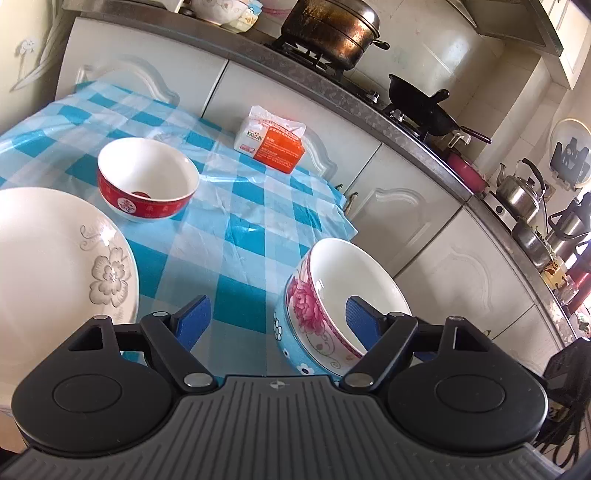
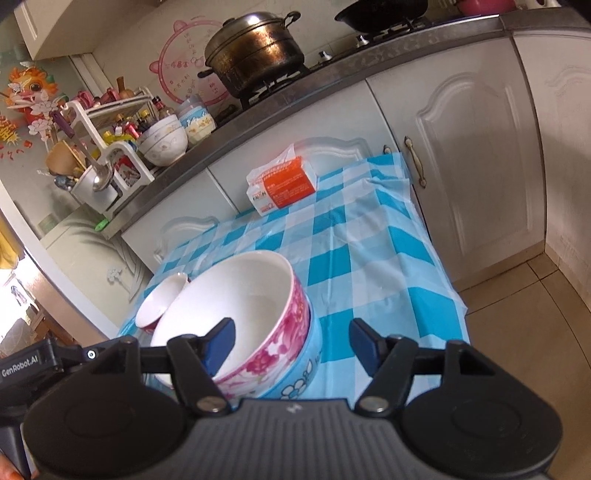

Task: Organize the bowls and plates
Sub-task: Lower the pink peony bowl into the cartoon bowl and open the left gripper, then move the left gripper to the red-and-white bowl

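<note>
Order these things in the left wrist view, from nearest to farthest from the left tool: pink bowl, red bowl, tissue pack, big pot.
1. Pink bowl, at the left tool, right side.
2. Red bowl, left, mid table.
3. Tissue pack, far table edge.
4. Big pot, on the stove.

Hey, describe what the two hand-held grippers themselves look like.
Both match. The left hand-held gripper has black linkage arms with silver pivot pins, blue ridged pads and a grey ribbed body between two round black housings. The right hand-held gripper looks the same. White GenRobot.AI lettering shows beside it.
</note>
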A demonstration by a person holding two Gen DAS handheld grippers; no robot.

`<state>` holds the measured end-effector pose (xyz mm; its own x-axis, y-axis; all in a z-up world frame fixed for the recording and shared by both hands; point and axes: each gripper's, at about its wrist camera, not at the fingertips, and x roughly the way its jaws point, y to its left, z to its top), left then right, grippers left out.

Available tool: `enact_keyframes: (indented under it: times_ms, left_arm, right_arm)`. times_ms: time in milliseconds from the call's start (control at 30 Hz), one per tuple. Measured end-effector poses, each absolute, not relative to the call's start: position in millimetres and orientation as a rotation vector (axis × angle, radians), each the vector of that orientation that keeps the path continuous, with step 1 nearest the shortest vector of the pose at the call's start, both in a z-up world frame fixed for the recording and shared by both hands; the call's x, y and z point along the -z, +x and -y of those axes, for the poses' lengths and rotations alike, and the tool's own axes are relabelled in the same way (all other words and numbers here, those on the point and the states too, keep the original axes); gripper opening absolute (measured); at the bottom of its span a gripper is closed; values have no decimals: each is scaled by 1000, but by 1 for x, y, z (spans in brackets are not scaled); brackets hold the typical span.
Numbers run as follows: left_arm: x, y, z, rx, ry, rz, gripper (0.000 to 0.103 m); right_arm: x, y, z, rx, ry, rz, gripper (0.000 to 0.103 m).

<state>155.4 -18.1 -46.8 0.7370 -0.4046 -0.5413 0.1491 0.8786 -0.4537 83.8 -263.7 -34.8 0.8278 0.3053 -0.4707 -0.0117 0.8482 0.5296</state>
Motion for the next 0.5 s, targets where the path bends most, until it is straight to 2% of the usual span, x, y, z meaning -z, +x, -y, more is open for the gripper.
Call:
enact_keyframes:
  times_ms: [200,500]
  left_arm:
    - [44,152,10,251,-363,-666,103]
    - [43,147,-9,106,-298,-680,103]
  right_arm:
    - [22,70,263,-137,540,-512,95]
    - [9,58,242,-142,471,-474,101]
